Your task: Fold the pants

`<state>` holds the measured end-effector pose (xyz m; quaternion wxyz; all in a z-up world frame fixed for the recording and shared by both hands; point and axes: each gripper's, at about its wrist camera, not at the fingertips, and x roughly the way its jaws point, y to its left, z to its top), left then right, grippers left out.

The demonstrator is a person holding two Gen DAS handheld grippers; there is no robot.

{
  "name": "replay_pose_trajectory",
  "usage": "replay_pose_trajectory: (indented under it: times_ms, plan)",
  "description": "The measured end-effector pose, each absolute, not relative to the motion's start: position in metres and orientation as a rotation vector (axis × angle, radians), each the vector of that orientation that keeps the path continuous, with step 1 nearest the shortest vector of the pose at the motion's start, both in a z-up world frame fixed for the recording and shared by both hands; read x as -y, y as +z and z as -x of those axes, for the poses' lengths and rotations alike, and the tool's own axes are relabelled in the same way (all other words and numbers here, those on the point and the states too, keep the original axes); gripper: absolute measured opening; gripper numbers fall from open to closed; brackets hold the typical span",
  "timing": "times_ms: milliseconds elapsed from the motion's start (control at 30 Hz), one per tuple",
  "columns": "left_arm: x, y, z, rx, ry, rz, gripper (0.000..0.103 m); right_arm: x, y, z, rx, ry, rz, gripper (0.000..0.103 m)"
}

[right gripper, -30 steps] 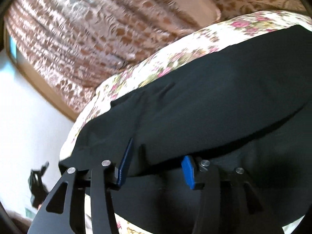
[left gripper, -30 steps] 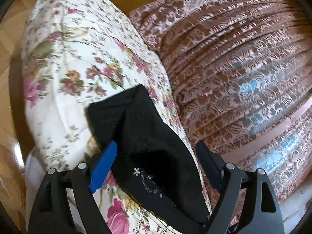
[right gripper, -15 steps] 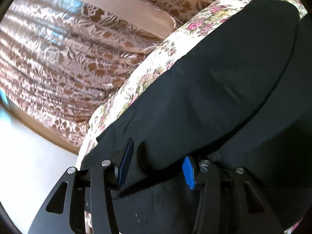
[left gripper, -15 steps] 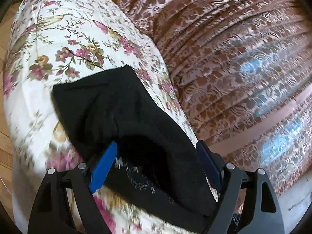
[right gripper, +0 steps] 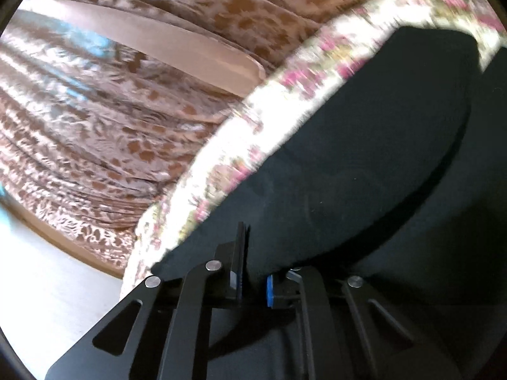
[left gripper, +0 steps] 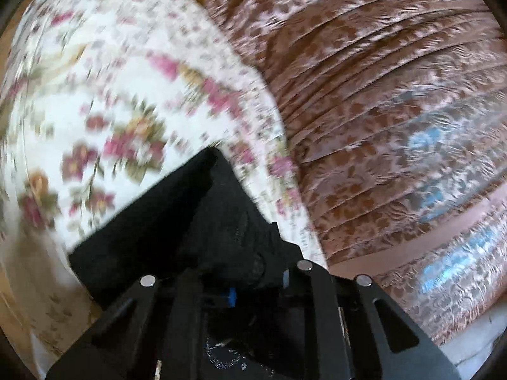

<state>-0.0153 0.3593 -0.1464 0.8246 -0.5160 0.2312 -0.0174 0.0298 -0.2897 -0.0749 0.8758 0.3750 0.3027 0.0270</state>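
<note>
Both jaws clamped on black pants (left gripper: 177,221) | floral bedspread (left gripper: 104,101) beneath | blurred

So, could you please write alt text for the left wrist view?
The left gripper is shut on a bunched fold of black pants, which lie on a floral bedspread. Brown patterned curtains fill the right side; the picture is motion-blurred.

No text, brand, number or sign can be read in either view. The only mark is a faint ring of tiny white print on the black fabric pants (left gripper: 228,359), low in the left wrist view between the arms of the tongs; its characters are too small and blurred to make out.
</note>
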Motion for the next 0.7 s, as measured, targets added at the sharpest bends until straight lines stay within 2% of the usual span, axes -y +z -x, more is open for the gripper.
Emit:
replay_pose_trajectory:
  times_ms: [100, 233, 367, 533, 600, 667, 700]
  plan:
    - [-0.367, -0.142, 0.026, -0.502, -0.035, 1.054, 0.010, 0.279, -0.048, -0.017, -0.594, 0.121, -0.716, 0.009]
    - [-0.372, -0.170, 0.046, -0.577, 0.029, 1.020, 0.009, 0.268, -0.039, 0.010, -0.612, 0.143, -0.641, 0.009]
    - [-0.368, -0.195, 0.053, -0.607, 0.060, 0.980, 0.009, 0.268, -0.068, 0.027, -0.693, 0.106, -0.640, 0.009]
    - [-0.360, -0.187, 0.052, -0.602, 0.088, 0.863, 0.009, 0.265, -0.115, 0.030, -0.796, 0.057, -0.632, 0.009]
    - [-0.361, -0.186, 0.055, -0.592, 0.093, 0.868, 0.009, 0.265, -0.122, 0.033, -0.781, 0.064, -0.657, 0.009]
    - [-0.361, -0.183, 0.058, -0.585, 0.120, 0.875, 0.012, 0.263, -0.121, 0.034, -0.775, 0.069, -0.646, 0.009]
    - [-0.360, -0.179, 0.060, -0.575, 0.140, 0.873, 0.018, 0.263, -0.121, 0.035, -0.775, 0.073, -0.644, 0.009]
